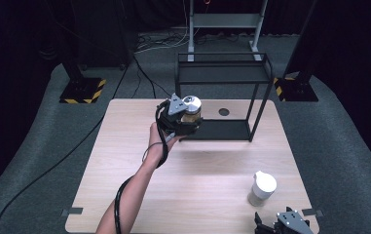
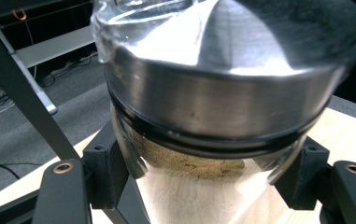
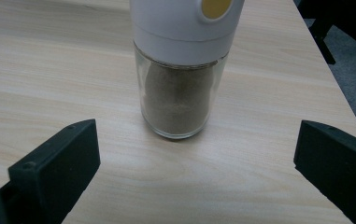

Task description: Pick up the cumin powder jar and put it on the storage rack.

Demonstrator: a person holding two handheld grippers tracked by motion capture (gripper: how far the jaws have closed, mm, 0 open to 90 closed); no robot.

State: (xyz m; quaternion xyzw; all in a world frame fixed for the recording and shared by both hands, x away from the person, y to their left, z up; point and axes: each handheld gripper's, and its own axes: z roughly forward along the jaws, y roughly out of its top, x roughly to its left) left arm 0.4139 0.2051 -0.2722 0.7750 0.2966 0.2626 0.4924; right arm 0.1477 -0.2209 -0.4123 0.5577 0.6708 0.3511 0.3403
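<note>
The left gripper is clamped around a steel-lidded jar, holding it at the front edge of the black rack. The right gripper rests spread wide, facing a white-capped shaker.

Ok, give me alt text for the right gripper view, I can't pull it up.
A glass shaker of brownish powder with a white cap and a yellow button stands upright on the pale wooden table, straight ahead. The right gripper is wide open, its black jaws low at either side and clear of the shaker.
</note>
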